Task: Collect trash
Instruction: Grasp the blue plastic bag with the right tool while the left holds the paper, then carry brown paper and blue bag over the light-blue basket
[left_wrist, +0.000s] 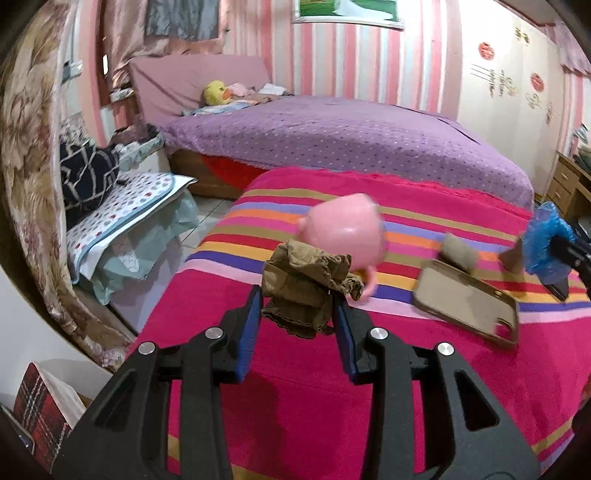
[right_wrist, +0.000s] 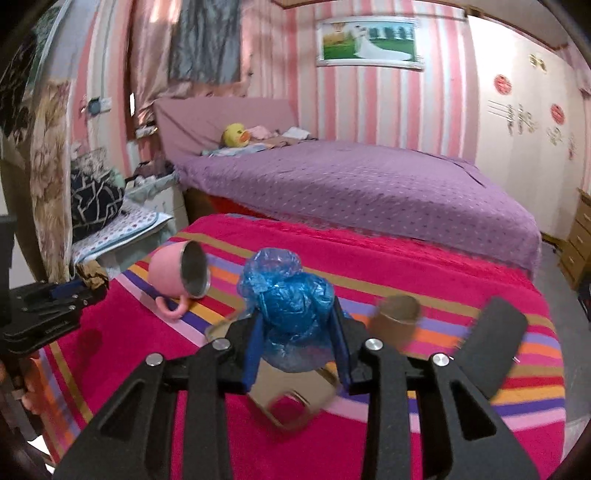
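A pink mug (right_wrist: 177, 271) lies tipped beside a phone case (left_wrist: 467, 301) on the striped blanket (left_wrist: 295, 369).

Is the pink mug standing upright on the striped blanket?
No, the pink mug lies on its side on the striped blanket, metal-lined mouth facing sideways.

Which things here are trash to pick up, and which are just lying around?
Trash, for the job:
- crumpled brown paper, held in the left claw
- scrunched blue plastic, held in the right claw
- probably the cardboard tube, too blurred to be sure

Just lying about:
- pink mug, tipped on its side
- phone case
- striped blanket
- yellow plush toy on the purple bed
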